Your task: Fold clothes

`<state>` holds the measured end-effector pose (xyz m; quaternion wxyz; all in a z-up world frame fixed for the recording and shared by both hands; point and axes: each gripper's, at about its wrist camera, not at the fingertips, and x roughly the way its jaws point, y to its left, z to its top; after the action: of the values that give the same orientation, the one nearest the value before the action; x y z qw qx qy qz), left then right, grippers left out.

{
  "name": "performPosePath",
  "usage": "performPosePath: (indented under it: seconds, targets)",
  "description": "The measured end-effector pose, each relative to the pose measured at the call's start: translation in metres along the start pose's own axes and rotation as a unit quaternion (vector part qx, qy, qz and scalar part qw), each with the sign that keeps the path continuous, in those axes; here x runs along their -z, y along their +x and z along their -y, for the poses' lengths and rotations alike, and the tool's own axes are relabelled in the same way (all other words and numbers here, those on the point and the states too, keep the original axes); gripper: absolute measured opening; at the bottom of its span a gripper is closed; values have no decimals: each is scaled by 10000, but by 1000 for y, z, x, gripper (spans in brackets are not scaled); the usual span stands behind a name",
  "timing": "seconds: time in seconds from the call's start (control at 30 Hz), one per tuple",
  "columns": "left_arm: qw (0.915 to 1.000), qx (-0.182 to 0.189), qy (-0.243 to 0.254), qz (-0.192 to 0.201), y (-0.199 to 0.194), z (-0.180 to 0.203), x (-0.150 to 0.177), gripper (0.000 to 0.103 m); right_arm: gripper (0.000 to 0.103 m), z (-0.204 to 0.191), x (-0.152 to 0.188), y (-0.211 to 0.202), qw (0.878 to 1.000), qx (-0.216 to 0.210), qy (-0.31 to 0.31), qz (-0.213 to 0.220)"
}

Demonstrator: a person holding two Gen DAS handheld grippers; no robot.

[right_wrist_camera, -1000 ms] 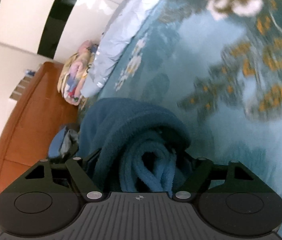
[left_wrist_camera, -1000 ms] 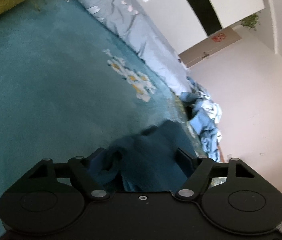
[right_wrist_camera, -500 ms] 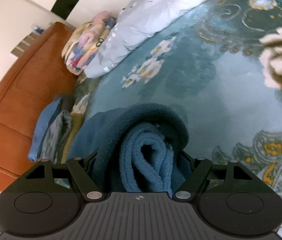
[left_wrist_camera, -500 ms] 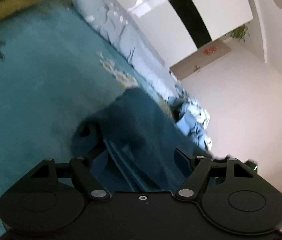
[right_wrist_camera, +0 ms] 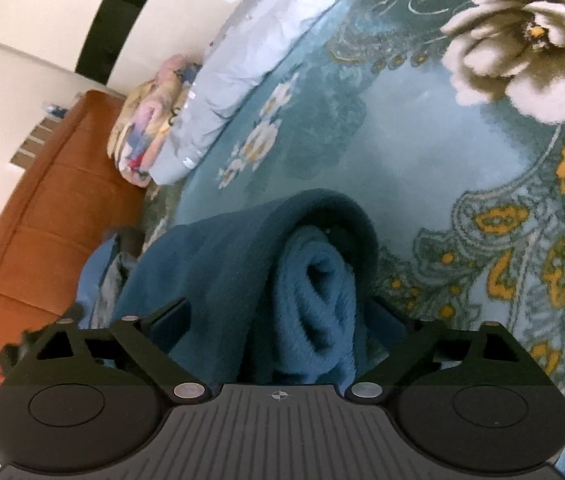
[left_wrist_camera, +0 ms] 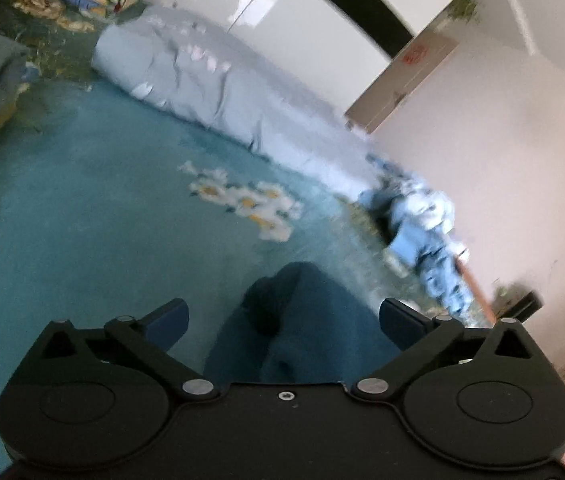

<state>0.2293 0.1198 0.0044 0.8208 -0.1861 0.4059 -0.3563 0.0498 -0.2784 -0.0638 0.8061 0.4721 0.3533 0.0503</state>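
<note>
From the left wrist view, the left claw (left_wrist_camera: 282,314) now stands with its fingers spread wide and apart from the cloth, where half a second ago they closed on a fold of the dark blue fleece garment (left_wrist_camera: 302,328); the garment lies bunched between and below the open fingers, on the teal floral blanket (left_wrist_camera: 82,220) covering the bed. The view is blurred by motion. Beyond, a pale grey quilt (left_wrist_camera: 222,92) runs along the far edge, with a heap of light blue clothes (left_wrist_camera: 422,232) near the wall. From the right wrist view, the right claw (right_wrist_camera: 282,312) keeps its hold as before, its fingers pressed in on a thick roll of the same blue fleece garment (right_wrist_camera: 274,272), whose darker outer layer arches over a lighter, looped inner fold. The wooden headboard (right_wrist_camera: 42,220) shows to the left, with a patterned folded blanket (right_wrist_camera: 150,120) beside the quilt. The release by the left side suggests that one fold has been laid down, leaving that claw free to take a fresh edge, while the right side's bundle has yet to be set flat on the bed.
</note>
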Motion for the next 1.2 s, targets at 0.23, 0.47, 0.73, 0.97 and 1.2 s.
performPosePath:
  seconds: [0.23,0.47,0.73,0.97,1.2]
  targets:
    - [9975,127,-58,-689,37,-21,-1,100,102,10,27,0,9988,-144,438,179]
    - [9899,571,-656,-1117,50,-51,13,101,103,5,38,12,9988,-311,365,94]
    - [9878,879,-882,-933,49,-56,26,98,88,15,36,15,9959,-544,680,242]
    - [9868,1024,-1027,-722,46,-52,37,79,67,27,34,19,9918,-841,927,271]
    - [9922,852,-835,-353,20,-33,54,67,59,10,3,18,9978,-637,198,5]
